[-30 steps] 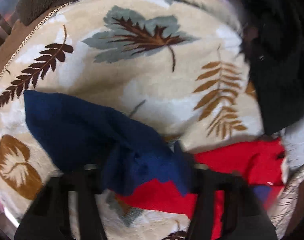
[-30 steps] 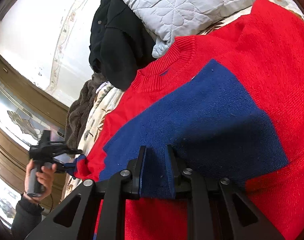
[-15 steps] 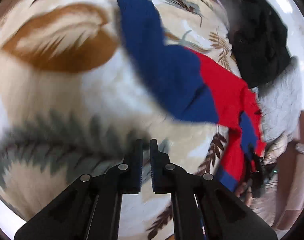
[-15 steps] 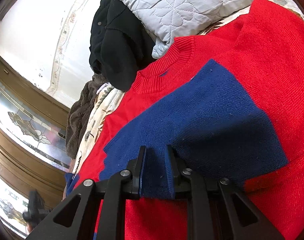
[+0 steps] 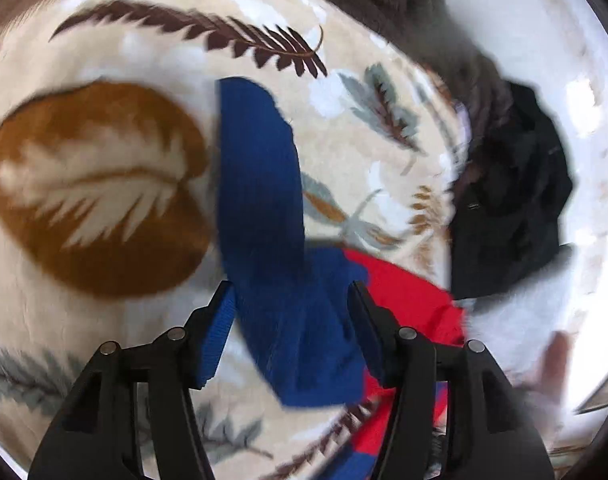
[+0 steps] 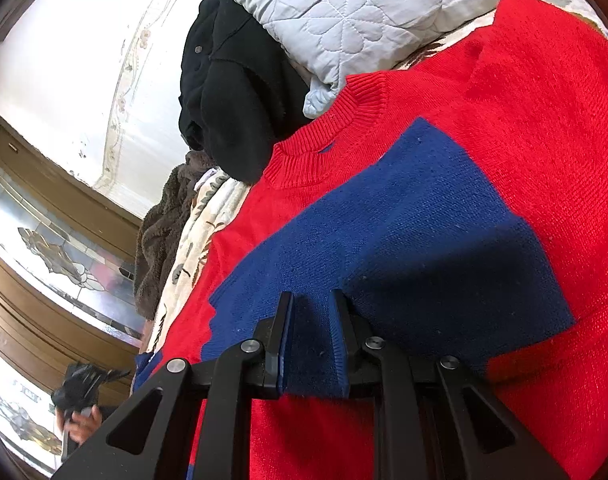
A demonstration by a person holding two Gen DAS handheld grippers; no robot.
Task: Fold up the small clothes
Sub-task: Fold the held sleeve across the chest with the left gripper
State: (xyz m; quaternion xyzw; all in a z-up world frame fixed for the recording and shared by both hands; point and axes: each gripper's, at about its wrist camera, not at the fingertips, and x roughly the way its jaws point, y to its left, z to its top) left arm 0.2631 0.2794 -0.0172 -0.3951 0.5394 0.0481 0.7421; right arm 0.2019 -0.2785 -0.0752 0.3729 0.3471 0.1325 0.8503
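Sweater: the red and blue knit sweater (image 6: 484, 128) lies spread on the bed's leaf-print blanket (image 5: 104, 240), neck rib toward 10 o'clock in the right wrist view, one blue sleeve folded across the red chest.
Right claw: the right claw (image 6: 312, 344) has its jaws narrow, pinching the blue sleeve (image 6: 404, 248) at the cuff end, low in that view.
Left claw: the left claw (image 5: 292, 320) stands wide, straddling the other blue sleeve (image 5: 260, 184), which runs from 6 toward 12 o'clock over the blanket; whether the pads touch it I cannot tell, the view is blurred.
Risk, left side: closing now may also catch the plush blanket beneath and drag it into the fold.
Risk, right side: a thin pinch on loose knit could slip, letting the folded sleeve slide off the chest.
Risk, surroundings: the black garment (image 6: 232, 92) and grey quilted pillow (image 6: 364, 12) lie close by the collar, so a wide sweep could snag them.
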